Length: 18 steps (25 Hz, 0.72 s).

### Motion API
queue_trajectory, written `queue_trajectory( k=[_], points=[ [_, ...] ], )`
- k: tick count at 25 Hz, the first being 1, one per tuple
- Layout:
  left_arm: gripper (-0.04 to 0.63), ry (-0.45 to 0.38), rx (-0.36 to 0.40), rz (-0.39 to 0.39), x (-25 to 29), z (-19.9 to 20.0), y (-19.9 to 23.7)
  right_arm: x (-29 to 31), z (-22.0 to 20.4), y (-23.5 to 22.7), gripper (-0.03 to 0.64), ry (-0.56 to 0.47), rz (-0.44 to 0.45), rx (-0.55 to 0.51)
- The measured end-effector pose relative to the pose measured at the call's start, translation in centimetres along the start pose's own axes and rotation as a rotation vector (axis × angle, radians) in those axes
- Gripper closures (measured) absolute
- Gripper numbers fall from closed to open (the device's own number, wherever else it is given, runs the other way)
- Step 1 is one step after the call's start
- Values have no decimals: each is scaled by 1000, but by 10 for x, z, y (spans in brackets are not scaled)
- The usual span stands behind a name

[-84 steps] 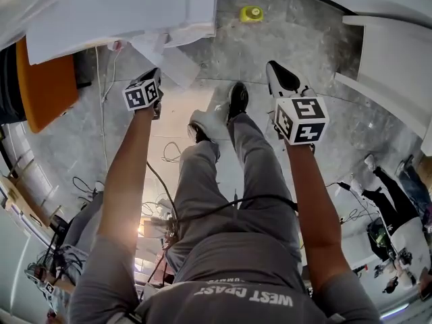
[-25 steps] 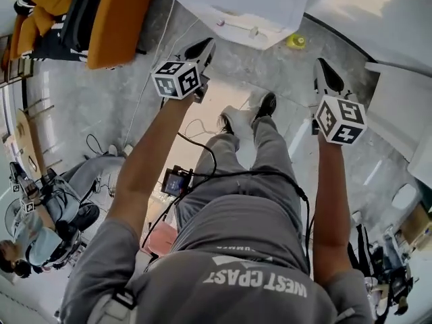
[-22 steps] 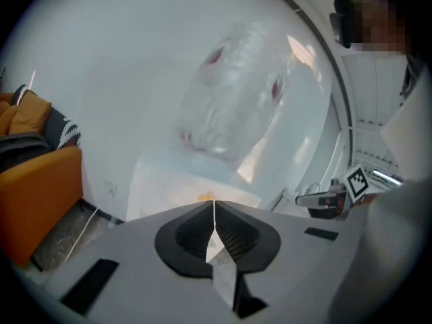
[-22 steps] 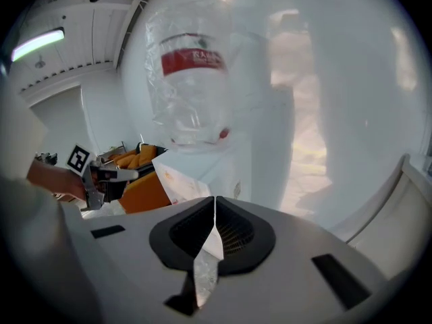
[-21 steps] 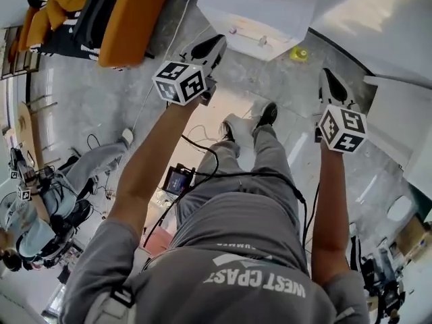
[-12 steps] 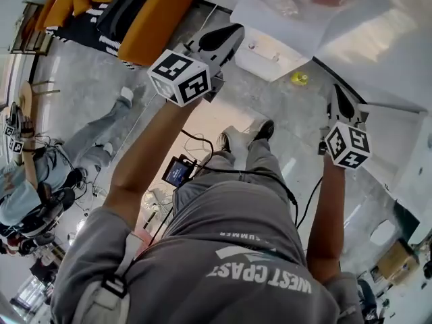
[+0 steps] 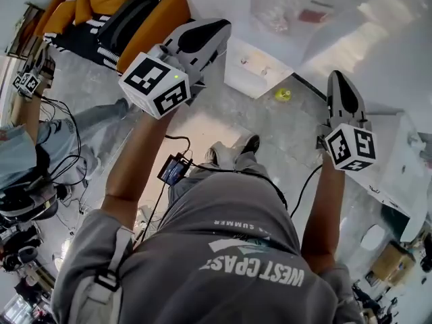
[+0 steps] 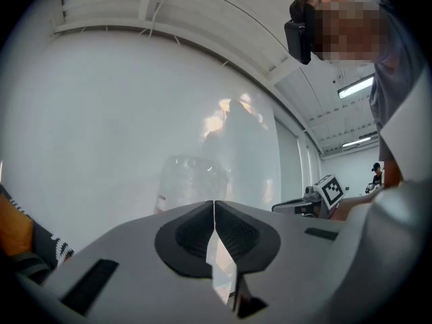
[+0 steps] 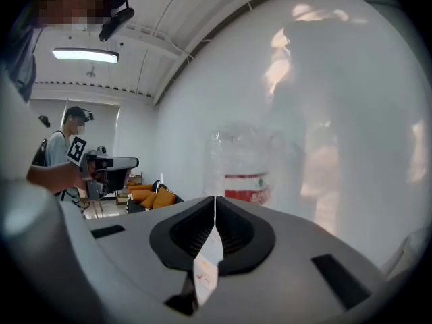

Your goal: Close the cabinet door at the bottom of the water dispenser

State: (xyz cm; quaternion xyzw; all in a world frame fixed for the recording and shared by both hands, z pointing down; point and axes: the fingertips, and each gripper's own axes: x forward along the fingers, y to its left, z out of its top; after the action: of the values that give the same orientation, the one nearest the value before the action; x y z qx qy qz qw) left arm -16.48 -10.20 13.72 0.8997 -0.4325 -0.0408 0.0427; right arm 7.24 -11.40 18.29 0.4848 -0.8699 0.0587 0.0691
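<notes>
The white water dispenser (image 7: pixel 258 68) stands ahead of me against the white wall, with a clear bottle (image 7: pixel 294 4) bearing a red label on top. I cannot make out its bottom cabinet door. My left gripper (image 7: pixel 214 32) is held up in the air, pointing at the dispenser's left side, jaws shut and empty. To the dispenser's right, my right gripper (image 7: pixel 337 83) is also shut and empty. The bottle (image 9: pixel 248 171) fills the middle of the right gripper view beyond the closed gripper (image 9: pixel 214 211). In the left gripper view the gripper (image 8: pixel 214 214) is shut and the bottle (image 8: pixel 191 181) shows faintly.
An orange and black sofa (image 7: pixel 138 20) stands at the left. A small yellow object (image 7: pixel 282 94) lies on the floor by the dispenser. A white cabinet (image 7: pixel 405 174) is at the right. Another person (image 7: pixel 37 147) and cables (image 7: pixel 169 140) are at the left.
I have walked toward the dispenser; it and its bottle now sit closer and higher in view. Both grippers have risen and stayed shut.
</notes>
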Motion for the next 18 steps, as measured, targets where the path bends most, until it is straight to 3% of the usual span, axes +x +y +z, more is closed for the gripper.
queue_trajectory(
  k=[3,9,18],
  points=[
    [574,-33,50,8,-26,31,-9,-11,34,20,586,-53,29,-18],
    [574,-90,171,18,-35,79,-20,-31,88,13,586,-158,33,-42],
    [574,-67,279,50,-62,95,-39,-56,113,35,589,-191,83,-93]
  ],
)
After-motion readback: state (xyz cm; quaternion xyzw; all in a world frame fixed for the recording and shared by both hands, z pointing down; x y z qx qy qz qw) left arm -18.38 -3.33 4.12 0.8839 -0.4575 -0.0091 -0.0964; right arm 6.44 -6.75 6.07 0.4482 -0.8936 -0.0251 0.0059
